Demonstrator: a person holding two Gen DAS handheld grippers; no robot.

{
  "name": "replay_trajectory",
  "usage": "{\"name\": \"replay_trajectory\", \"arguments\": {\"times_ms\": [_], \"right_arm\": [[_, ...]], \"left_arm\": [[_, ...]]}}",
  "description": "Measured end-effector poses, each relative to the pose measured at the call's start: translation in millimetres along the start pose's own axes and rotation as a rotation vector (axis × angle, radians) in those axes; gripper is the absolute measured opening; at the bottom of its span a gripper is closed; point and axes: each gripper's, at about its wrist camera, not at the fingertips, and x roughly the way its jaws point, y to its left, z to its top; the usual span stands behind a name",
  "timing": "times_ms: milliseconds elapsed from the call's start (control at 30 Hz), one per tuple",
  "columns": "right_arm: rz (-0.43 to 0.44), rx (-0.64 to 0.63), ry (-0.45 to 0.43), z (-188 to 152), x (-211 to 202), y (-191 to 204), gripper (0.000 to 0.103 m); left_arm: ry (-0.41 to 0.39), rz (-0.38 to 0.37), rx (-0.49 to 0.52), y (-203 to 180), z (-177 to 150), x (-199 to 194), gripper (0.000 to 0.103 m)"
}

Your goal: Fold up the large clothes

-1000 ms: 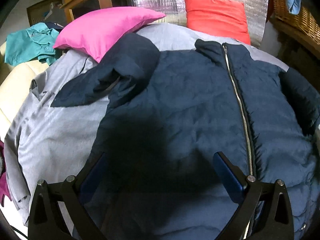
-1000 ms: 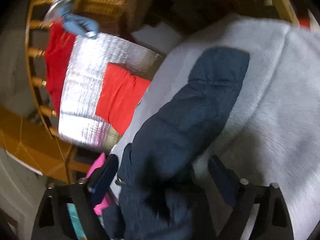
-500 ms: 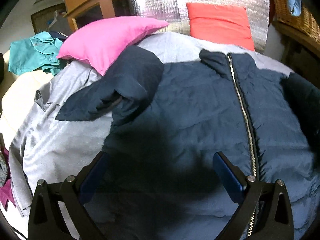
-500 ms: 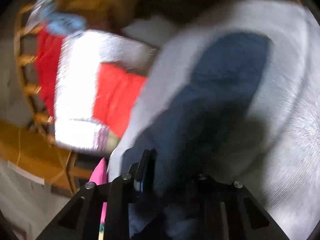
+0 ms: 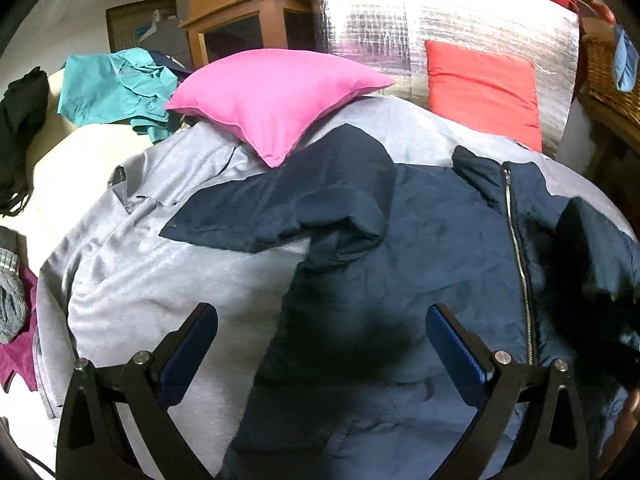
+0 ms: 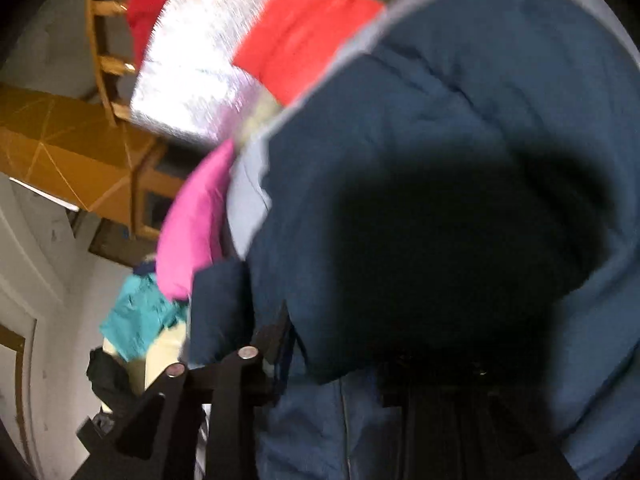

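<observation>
We see a grey sheet (image 5: 168, 280) covering the bed, w/ the navy jacket (image 5: 420, 248) spread on it, front up, zipper (image 5: 518, 256) running down its right half. The jacket's left sleeve (image 5: 280, 212) is folded across toward the sheet's left side, cuff end lying on the grey. The jacket's right side rises into a dark bunched mass at the right edge of the left wrist view.

Behind the jacket: a silver foil panel (image 5: 400, 32) upright, a red cushion (image 5: 484, 88) leaning on it, a pink pillow (image 5: 272, 96) resting on the sheet's far-left part, its lower corner just touching the sleeve. A teal shirt (image 5: 116, 84) lies crumpled farther left, off the sheet.

Left gripper (image 5: 322, 344) hovers low over the jacket's lower-left edge, pointing fwd toward the pillows; jaws spread wide, nothing between them, blue pads (image 5: 452, 348) visible.

Right gripper (image 6: 276, 364) is tilted hard (view is rolled and motion-blurred), w/ navy jacket fabric (image 6: 440, 200) draped over and filling most of the right wrist view. Jaws look pressed together on that fabric near the left finger; the right finger is hidden under cloth.

A wicker basket (image 5: 608, 76) sits at far right, w/ a blue cloth (image 5: 626, 60) hanging over its rim.
</observation>
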Motion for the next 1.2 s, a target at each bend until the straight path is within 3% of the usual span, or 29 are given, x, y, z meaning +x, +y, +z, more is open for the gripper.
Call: {"name": "replay_trajectory", "arguments": {"times_ms": [67,133,233,333,467,567,633,667,733,867,1033,1100,1167,1200], "right_arm": [[0.017,0.018,0.012,-3,-16,-2,0.073],[0.024,0.016,-0.036,-8,-44,-4,0.081],[0.034,0.039,-0.148,0,-95,-19,0.081],[0.071,0.167,-0.222,17,-120,-49,0.080],[0.076,0.338,-0.246,38,-118,-91,0.077],[0.102,0.390,-0.226,49,-99,-104,0.075],[0.067,0.363,-0.216,56,-93,-102,0.071],[0.046,0.343,-0.213,57,-96,-104,0.056],[-0.028,0.282,-0.207,58,-100,-93,0.038],[-0.144,0.130,-0.217,51,-99,-56,0.035],[-0.209,-0.012,-0.211,36,-93,-18,0.035],[-0.254,-0.024,-0.187,32,-90,-12,0.040],[-0.254,0.045,-0.170,29,-91,-25,0.058],[-0.231,0.093,-0.160,31,-92,-34,0.058]], "left_arm": [[-0.003,-0.006,-0.006,2,0,-1,0.103],[-0.006,-0.017,-0.007,1,1,-2,0.103],[-0.003,-0.046,0.000,-7,0,-4,0.103],[0.002,-0.084,0.019,-15,-2,-6,0.103],[0.022,-0.122,0.054,-29,-5,-3,0.103],[0.049,-0.131,0.060,-33,-5,4,0.103],[0.068,-0.140,0.053,-31,-4,8,0.103],[0.074,-0.142,0.048,-30,-4,9,0.103],[0.071,-0.134,0.040,-26,-4,9,0.103],[0.047,-0.117,0.027,-20,-3,4,0.103],[0.020,-0.099,0.026,-14,-2,-3,0.103],[0.018,-0.093,0.028,-11,-2,-4,0.103],[0.019,-0.092,0.024,-7,-2,-4,0.103],[0.020,-0.093,0.021,-5,-1,-4,0.103]]}}
